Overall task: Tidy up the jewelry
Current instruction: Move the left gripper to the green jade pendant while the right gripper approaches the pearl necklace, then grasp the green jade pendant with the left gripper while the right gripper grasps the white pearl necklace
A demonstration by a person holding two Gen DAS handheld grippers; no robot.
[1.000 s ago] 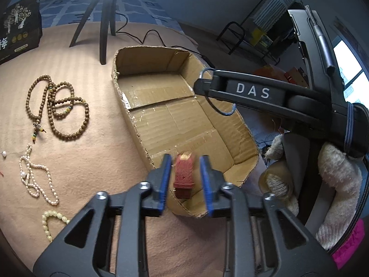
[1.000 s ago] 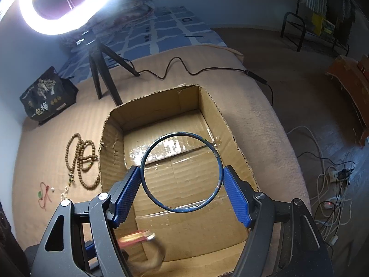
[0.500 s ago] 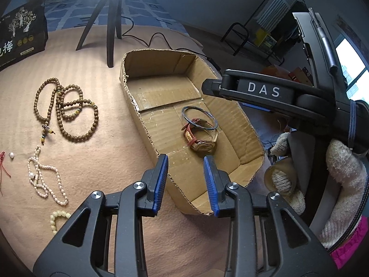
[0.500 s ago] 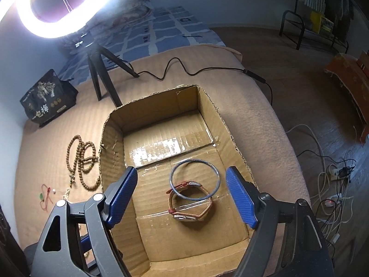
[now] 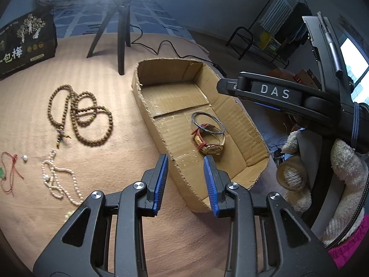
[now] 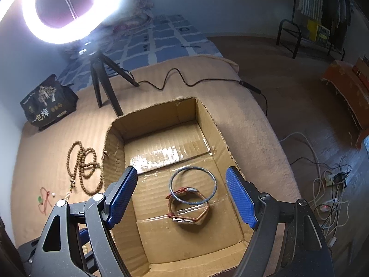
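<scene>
An open cardboard box (image 5: 147, 106) (image 6: 115, 152) lies on the tan blanket. Inside it a blue bangle (image 5: 221, 124) (image 6: 193, 168) rests on a red-strap watch (image 5: 211, 146) (image 6: 186, 220). My left gripper (image 5: 185, 182) is open and empty, above the box's near left wall. My right gripper (image 6: 182, 198) is open and empty, held above the box; its body shows in the left wrist view (image 5: 274, 91). Left of the box lie a brown bead necklace (image 5: 80, 113) (image 6: 84, 168), a white pearl strand (image 5: 57, 180) and a red cord charm (image 5: 11, 168) (image 6: 43, 199).
A ring light on a black tripod (image 5: 121, 30) (image 6: 101, 85) stands behind the box, its cable (image 6: 196, 83) running right. A black printed bag (image 5: 23, 43) (image 6: 48, 103) stands at the far left. The blanket's edge drops to the floor on the right, with cables (image 6: 327, 196).
Both grippers opened: the left let go of the watch and the right let go of the bangle, and both now lie in the box. The left gripper has drawn back to the left.
</scene>
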